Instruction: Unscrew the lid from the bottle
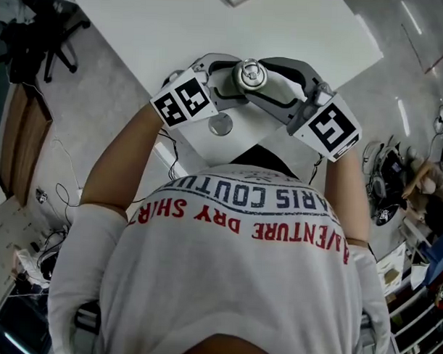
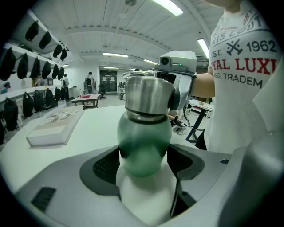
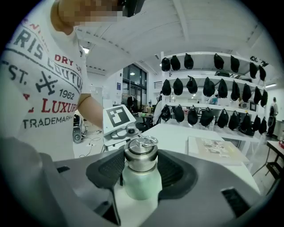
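Bottle [image 2: 144, 142] is up off the white table [image 1: 285, 30], held between your two grippers at chest level, upright, steel lid [image 3: 140, 159] on top with its ring loop up.

Left gripper [image 2: 144, 162]: pads closed on the green body, just under the lid. Right gripper [image 3: 140, 166]: pads closed on the lid itself, one each side, green shoulder showing below them. The grippers come in from opposite sides and face each other across the bottle; the left one's marker cube [image 3: 118, 117] shows just past the lid in the right gripper view.

Lid looks seated, no gap at the neck that I can see, so unscrewing seems not finished.

Key relation: the bottle's long axis runs vertical, crosswise to both grippers, and the lid is already between the right pads. The twist probably has to go about that vertical axis: right hand turns, left hand braces the body. Risk I'd flag: smooth steel slipping in the pads.
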A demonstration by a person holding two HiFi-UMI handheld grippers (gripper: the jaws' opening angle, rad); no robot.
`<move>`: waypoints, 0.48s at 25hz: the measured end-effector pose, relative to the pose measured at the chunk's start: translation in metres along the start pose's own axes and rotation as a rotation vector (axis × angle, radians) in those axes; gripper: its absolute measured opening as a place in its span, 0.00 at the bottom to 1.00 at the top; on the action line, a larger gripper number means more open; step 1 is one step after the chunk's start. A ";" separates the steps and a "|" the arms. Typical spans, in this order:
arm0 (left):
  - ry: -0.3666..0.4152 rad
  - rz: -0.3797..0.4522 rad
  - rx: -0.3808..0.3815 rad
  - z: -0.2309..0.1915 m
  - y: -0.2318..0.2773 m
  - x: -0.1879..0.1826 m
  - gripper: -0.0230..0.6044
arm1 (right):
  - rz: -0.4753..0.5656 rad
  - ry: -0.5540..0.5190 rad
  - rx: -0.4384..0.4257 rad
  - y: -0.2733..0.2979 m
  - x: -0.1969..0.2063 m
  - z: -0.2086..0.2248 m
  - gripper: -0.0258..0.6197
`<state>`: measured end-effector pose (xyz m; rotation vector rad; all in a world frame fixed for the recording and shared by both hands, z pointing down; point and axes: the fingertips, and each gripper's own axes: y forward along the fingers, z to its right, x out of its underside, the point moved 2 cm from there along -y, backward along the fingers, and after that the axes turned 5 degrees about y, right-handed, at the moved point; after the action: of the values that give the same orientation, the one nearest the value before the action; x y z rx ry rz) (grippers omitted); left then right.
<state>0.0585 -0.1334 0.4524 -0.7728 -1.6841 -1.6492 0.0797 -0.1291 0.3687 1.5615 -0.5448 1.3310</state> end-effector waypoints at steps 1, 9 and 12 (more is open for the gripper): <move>0.013 -0.004 0.018 -0.001 0.000 0.000 0.60 | -0.008 -0.014 -0.019 0.000 0.000 0.000 0.40; 0.116 -0.059 0.160 -0.003 0.003 -0.001 0.60 | -0.036 -0.051 -0.127 -0.002 0.001 0.004 0.40; 0.130 -0.069 0.178 -0.004 0.002 -0.001 0.60 | -0.045 -0.059 -0.140 -0.001 0.000 0.005 0.40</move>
<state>0.0612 -0.1375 0.4532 -0.5158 -1.7527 -1.5350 0.0827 -0.1332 0.3689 1.4927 -0.6224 1.1908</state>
